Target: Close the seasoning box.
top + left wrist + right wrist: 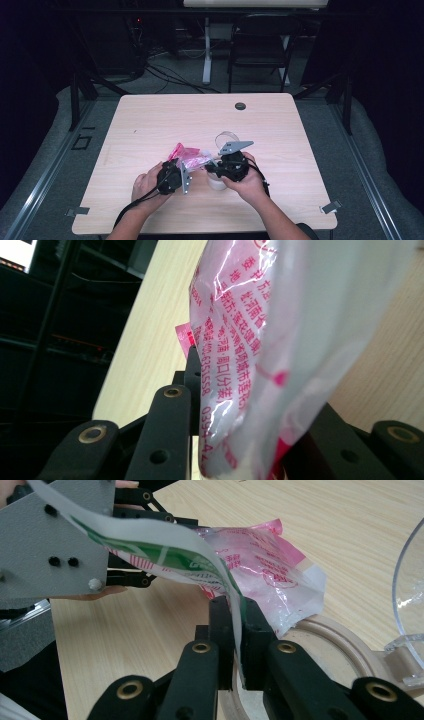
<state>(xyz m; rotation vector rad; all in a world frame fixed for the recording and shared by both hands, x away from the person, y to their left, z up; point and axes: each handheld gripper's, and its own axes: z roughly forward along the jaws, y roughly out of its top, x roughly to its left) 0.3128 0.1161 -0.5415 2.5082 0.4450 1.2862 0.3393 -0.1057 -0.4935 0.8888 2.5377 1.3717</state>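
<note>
- Left gripper (186,176): clamped on the printed pink-and-white plastic bag (280,355), bag pinched between both jaws.
- Right gripper (239,630): nearly closed, pinching a thin green-and-white strip (165,555) at the bag's edge.
- Bag (189,156): held just above the wooden table (150,120), stretched between the two grippers.
- Clear hinged lid (407,587) and round container rim (345,645): under the right gripper.

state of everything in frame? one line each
bag: off the table, held between both grippers, crinkled; its mouth can't be judged
left gripper: shut on the bag
right gripper: shut on the bag's thin white-and-green edge
jar: on the table under the right gripper, open
lid: clear, hinged up
chair: upright beyond the table, nobody in it
</note>
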